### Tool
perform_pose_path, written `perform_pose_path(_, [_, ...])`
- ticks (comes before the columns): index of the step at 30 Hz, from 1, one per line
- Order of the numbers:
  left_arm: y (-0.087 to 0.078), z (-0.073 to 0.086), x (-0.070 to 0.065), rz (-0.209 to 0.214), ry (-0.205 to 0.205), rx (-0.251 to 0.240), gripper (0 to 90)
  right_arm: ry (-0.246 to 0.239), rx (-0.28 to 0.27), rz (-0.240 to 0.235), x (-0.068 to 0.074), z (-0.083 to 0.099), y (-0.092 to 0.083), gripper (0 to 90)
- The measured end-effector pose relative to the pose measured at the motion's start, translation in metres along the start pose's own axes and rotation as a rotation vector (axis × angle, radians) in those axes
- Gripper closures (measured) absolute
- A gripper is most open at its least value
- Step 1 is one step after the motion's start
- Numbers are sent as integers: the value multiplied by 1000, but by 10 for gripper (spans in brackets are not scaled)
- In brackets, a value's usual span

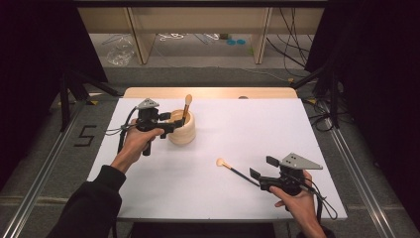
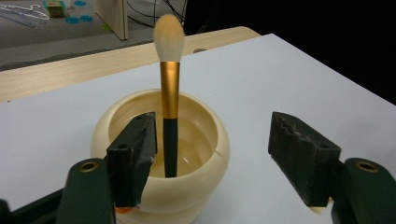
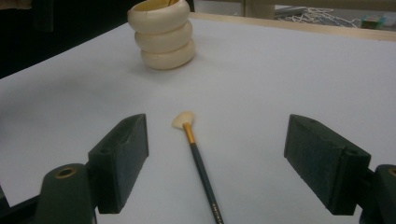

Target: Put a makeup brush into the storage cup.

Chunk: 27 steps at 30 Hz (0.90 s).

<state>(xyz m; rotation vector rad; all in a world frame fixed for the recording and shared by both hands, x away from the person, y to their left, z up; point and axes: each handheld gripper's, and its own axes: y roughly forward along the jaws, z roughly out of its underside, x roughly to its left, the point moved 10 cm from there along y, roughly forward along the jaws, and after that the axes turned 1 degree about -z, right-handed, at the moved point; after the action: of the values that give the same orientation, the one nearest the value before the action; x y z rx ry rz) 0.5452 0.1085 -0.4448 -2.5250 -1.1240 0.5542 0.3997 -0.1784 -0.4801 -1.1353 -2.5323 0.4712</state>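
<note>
This looks like a lab set up for recording: black curtains [image 1: 29,59] flank a white worktop [image 1: 257,129], metal rails [image 1: 356,163] run along the floor, loose cables [image 1: 292,44] trail behind, and a number marks the carpet [image 1: 85,135].

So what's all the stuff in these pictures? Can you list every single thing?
Holder: one, cream, made of stacked rings, on the left part of the table.
Round brush: one, cream tip, gold collar, dark handle, standing upright in the holder.
Fan brush: one, cream tip, gold collar, dark handle, lying flat on the table in front of the right gripper.
Table: one, white top with a wooden far edge.
Wooden shelf legs: pale, on the floor behind the table.
Cables: several, black, on the floor at the back.
Left gripper: black, jaws open, at the holder.
Right gripper: black, jaws open, either side of the fan brush.
</note>
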Motion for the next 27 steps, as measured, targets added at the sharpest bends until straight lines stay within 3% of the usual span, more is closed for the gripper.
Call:
perform_pose_path(14, [-19, 17, -19, 11, 0, -1, 287, -2, -10, -2, 0, -1, 0, 228])
perform_pose_path(15, [-22, 21, -23, 16, 19, 7, 286, -8, -9, 4, -1, -1, 0, 228])
perform_pose_path(18, [-26, 27, -29, 25, 22, 1, 279, -11, 21, 17, -2, 1, -3, 228])
perform_pose_path(20, [-27, 29, -30, 23, 31, 1, 275, -27, -3, 15, -3, -1, -1, 228])
perform_pose_path(23, [-31, 40, -34, 25, 35, 14, 268, -13, 7, 7, -1, 0, -2, 228])
perform_pose_path(24, [-32, 42, -34, 26, 56, 17, 267, -16, 4, 8, -1, 0, -2, 228])
perform_pose_path(27, [-36, 49, -38, 29, 52, 21, 260, -2, -13, -6, 0, -1, -1, 228])
